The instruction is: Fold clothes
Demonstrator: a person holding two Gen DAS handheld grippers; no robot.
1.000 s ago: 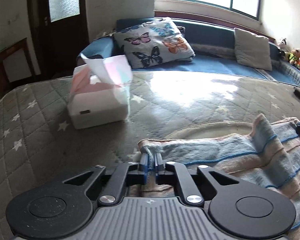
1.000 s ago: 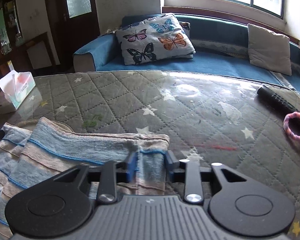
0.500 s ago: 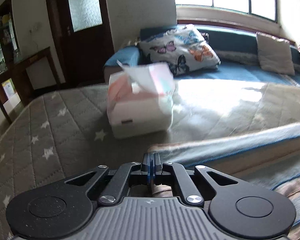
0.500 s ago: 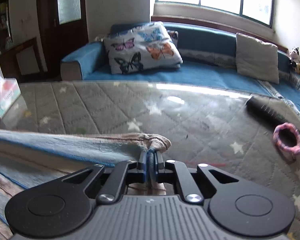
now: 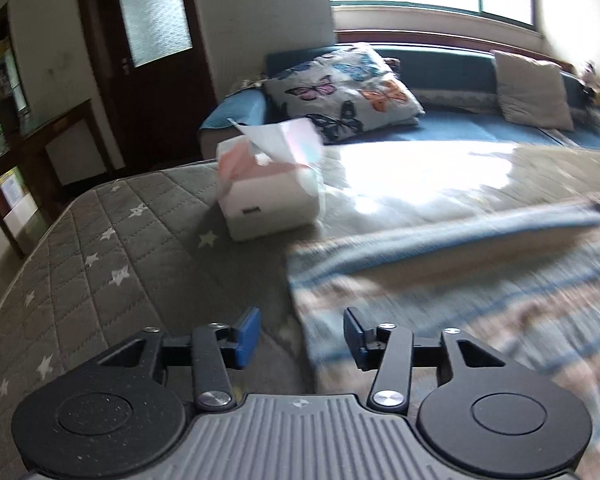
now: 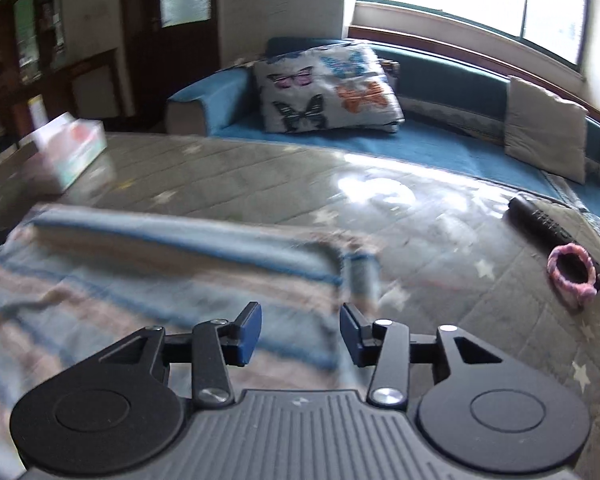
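A striped blue, pink and beige cloth (image 5: 460, 280) lies flat on the grey quilted table, folded over with a blue edge along its far side. My left gripper (image 5: 300, 334) is open above the cloth's near left corner, nothing between its blue pads. In the right wrist view the same cloth (image 6: 160, 280) fills the left and middle, blurred by motion. My right gripper (image 6: 300, 334) hangs open over the cloth's right edge and holds nothing.
A white tissue box (image 5: 268, 196) stands beyond the cloth's left end, seen too as the tissue box (image 6: 72, 152). A black remote (image 6: 548, 228) and a pink hair tie (image 6: 572, 276) lie at the right. A blue sofa with a butterfly cushion (image 6: 328, 88) sits behind the table (image 5: 100, 280).
Both grippers were shut on the cloth's corners half a second ago; now both are open and the cloth lies released on the table. Both grippers have drawn back from it.
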